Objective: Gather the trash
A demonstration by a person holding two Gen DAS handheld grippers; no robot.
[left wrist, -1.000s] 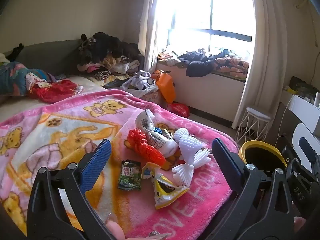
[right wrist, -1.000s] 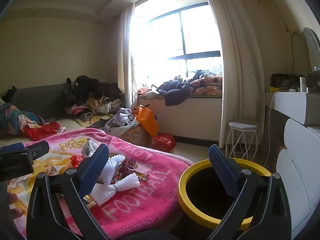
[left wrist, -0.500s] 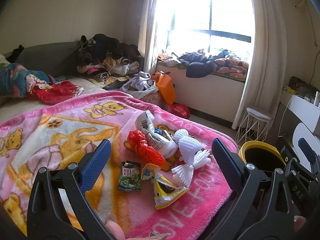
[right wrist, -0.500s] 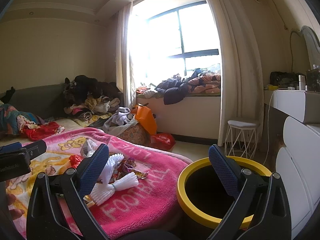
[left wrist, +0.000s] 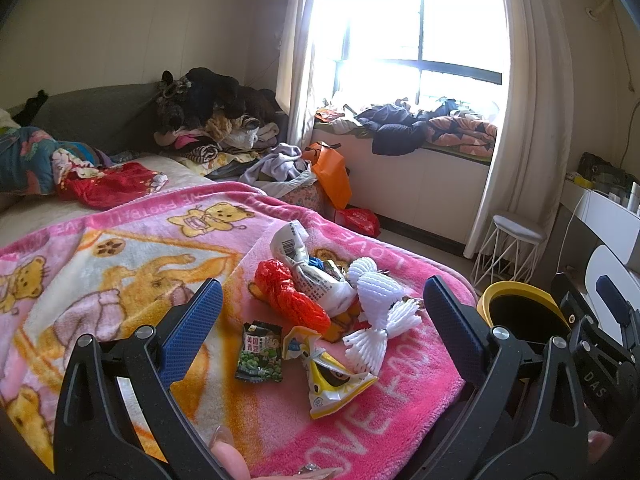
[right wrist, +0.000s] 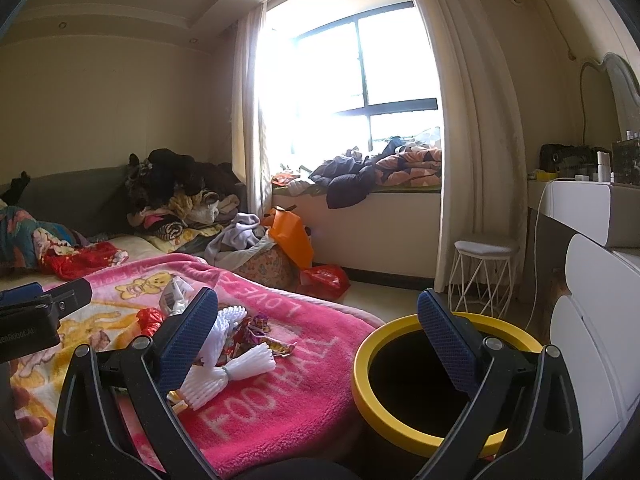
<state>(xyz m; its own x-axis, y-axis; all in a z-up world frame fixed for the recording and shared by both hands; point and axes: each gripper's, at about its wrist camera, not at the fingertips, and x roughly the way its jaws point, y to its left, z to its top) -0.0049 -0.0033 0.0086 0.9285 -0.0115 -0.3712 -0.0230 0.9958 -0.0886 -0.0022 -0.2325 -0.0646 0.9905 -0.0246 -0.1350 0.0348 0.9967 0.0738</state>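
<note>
A heap of trash lies on the pink blanket (left wrist: 120, 264): a red plastic bag (left wrist: 290, 298), a white printed bag (left wrist: 306, 272), white foam netting (left wrist: 380, 312), a green snack packet (left wrist: 260, 352) and a yellow-white wrapper (left wrist: 334, 380). My left gripper (left wrist: 320, 320) is open and empty, hovering just short of the heap. My right gripper (right wrist: 316, 336) is open and empty, above the bed edge beside the yellow-rimmed black bin (right wrist: 424, 376). The netting (right wrist: 228, 372) and the blanket (right wrist: 280, 384) show in the right wrist view; the bin (left wrist: 520, 308) shows in the left.
Clothes are piled on the sofa (left wrist: 208, 120) and the window bench (left wrist: 420, 128). An orange bag (left wrist: 332, 172) and a red bag (left wrist: 358, 220) sit on the floor. A white wire stool (right wrist: 480, 276) and white drawers (right wrist: 592, 320) stand to the right.
Both views have tilted up slightly, so the room sits a little lower in frame. The trash has not moved and both grippers stay open.
</note>
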